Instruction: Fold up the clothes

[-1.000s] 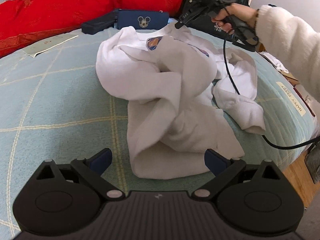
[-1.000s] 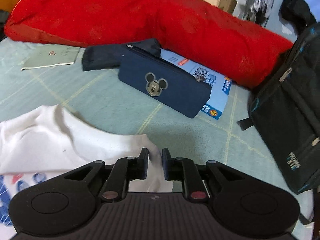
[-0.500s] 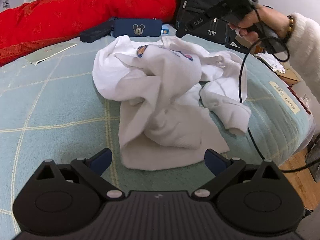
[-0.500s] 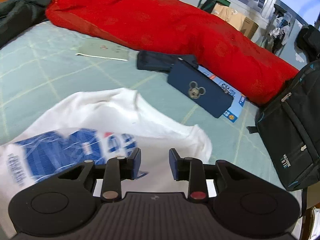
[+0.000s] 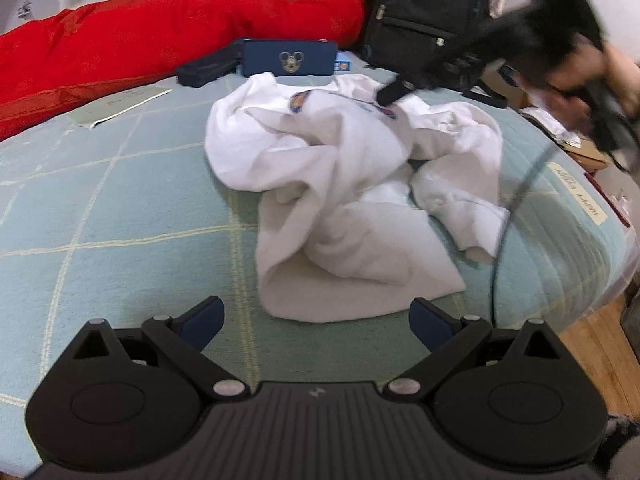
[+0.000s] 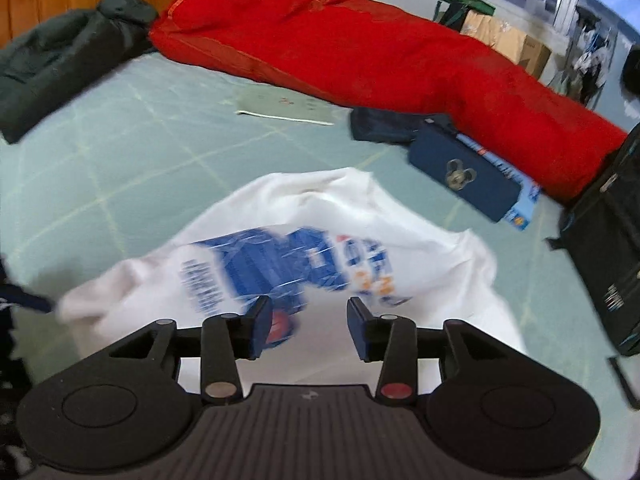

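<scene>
A crumpled white sweatshirt [image 5: 348, 184] with a blue print [image 6: 280, 268] lies bunched on the pale green bed cover [image 5: 100, 208]. My left gripper [image 5: 316, 316] hangs wide open just short of its near hem, nothing between the fingers. In the left wrist view my right gripper [image 5: 394, 90] is blurred, over the garment's far right side, in a hand. From the right wrist view that right gripper [image 6: 308, 320] is above the printed chest, its jaws opening with nothing between them.
A long red quilt [image 5: 160, 36] runs along the far side. A navy pouch with a mouse face [image 5: 290, 58], a dark folded item [image 5: 208, 68], a booklet [image 5: 120, 104] and a black backpack [image 5: 428, 12] lie beyond the sweatshirt. The bed's edge and wooden floor [image 5: 592, 344] are at right.
My right gripper let go of the white fabric, opened, and pulled back and up over the sweatshirt's printed chest. The sweatshirt's far edge dropped back onto the bed. The left gripper stays open.
</scene>
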`<state>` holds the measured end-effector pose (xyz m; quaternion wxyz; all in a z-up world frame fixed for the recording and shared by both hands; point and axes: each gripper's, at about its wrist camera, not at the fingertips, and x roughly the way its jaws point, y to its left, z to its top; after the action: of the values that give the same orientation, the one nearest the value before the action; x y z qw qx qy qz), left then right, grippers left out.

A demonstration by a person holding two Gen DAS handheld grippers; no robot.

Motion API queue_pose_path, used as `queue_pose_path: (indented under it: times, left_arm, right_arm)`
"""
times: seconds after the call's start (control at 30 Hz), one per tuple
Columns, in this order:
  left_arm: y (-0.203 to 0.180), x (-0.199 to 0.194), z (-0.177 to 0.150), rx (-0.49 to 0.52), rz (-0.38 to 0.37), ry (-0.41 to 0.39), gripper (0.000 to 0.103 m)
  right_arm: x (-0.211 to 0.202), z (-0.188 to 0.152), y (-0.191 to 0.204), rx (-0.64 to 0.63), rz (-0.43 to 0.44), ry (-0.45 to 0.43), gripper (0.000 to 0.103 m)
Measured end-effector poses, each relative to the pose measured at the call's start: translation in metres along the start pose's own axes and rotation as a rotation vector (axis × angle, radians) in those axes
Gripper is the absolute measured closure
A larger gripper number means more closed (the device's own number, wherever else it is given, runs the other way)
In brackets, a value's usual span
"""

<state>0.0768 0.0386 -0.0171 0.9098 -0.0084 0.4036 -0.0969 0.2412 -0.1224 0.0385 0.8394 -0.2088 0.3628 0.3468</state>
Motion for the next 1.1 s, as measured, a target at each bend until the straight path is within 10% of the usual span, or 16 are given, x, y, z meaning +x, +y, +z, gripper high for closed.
queue_pose_path:
  times: [0.87,1.1]
  left_arm:
    - [0.025,-0.007,-0.007,0.001,-0.003,-0.031,0.005]
    - [0.038,-0.006,-0.003,-0.045,-0.051,-0.077,0.021]
  right_arm:
    - [-0.008,-0.029,0.092,0.060,0.177,0.017,0.044]
    - [-0.011,-0.055,0.077,0.152,0.187,0.019,0.043]
